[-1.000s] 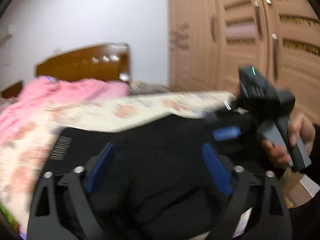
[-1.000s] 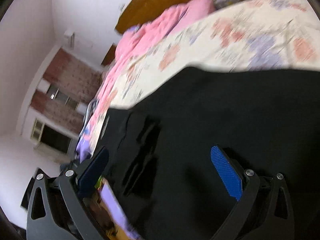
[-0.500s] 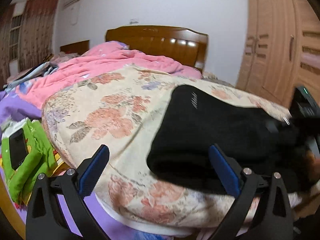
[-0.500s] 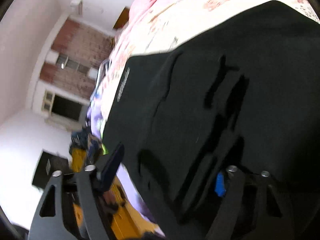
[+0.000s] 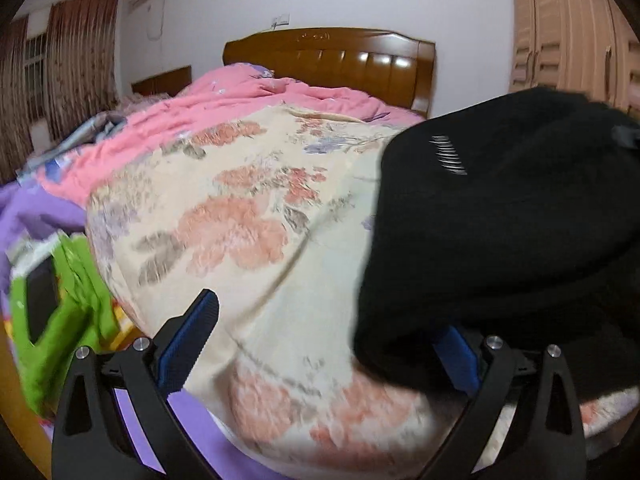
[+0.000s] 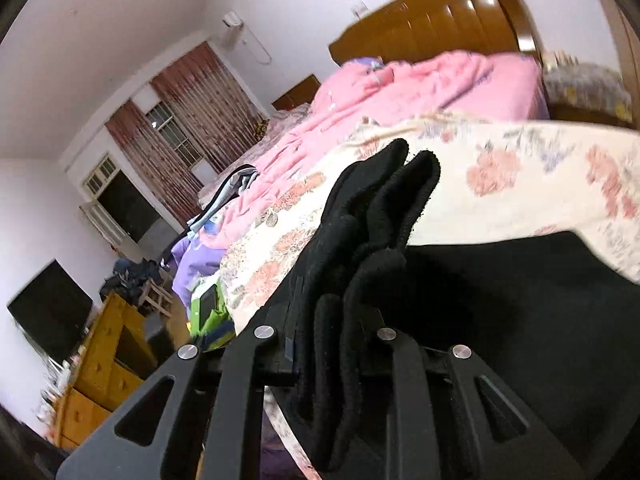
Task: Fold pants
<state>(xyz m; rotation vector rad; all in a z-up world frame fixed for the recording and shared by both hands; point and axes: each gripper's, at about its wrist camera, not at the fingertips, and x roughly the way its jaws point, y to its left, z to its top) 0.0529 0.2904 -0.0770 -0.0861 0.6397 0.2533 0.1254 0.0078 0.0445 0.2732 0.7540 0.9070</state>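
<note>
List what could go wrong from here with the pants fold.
1. The right gripper, whose jaws have just been closing, pinches several bunched layers of the black fleece pants; an inner layer could slip free and spoil the fold.
2. The left gripper is open with only its right finger against the pants' edge, so that side could sag.
3. The pants lie near the edge of the floral cream quilt and could slide off.

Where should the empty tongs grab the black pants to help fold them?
The left tongs stand open. I'd pinch the black pants at their thick near edge, coming in level from the open floral blanket side. The right tongs already clamp the bunched edge.
</note>
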